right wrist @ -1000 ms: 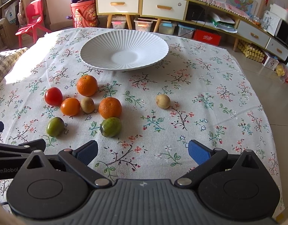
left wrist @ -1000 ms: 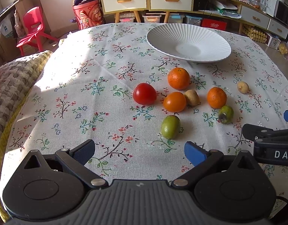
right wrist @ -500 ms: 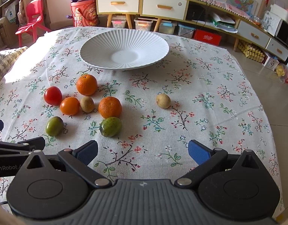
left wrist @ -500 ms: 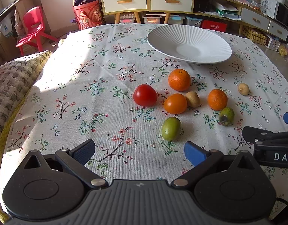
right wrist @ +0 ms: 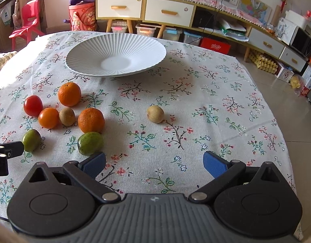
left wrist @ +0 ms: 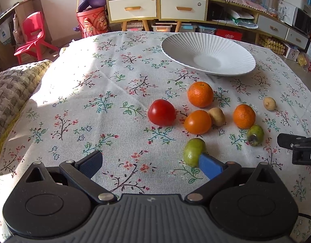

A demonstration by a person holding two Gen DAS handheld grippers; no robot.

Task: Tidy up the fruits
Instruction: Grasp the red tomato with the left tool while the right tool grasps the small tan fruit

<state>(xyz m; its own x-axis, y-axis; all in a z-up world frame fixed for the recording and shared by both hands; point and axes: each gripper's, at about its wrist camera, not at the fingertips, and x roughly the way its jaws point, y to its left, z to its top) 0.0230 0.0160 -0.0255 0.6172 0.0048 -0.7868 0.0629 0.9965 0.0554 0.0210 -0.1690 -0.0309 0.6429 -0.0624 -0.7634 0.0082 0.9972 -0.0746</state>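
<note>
Fruits lie loose mid-counter, short of the empty white plate (left wrist: 208, 54) toward the far edge. Left view: the left tongs (left wrist: 151, 163) gape wide, empty, a green fruit (left wrist: 194, 151) beside one pad; gathering seems just beginning. Right view: the right tongs (right wrist: 154, 163) gape empty too, another green fruit (right wrist: 90, 143) nearest; closing around it comes next.

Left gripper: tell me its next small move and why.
Probably ease the left gripper a little rightward and forward, so the small green oval fruit sits between its open fingers. The fruit lies just beyond the right fingertip, not between the two, and the white ribbed plate holds nothing yet.
</note>
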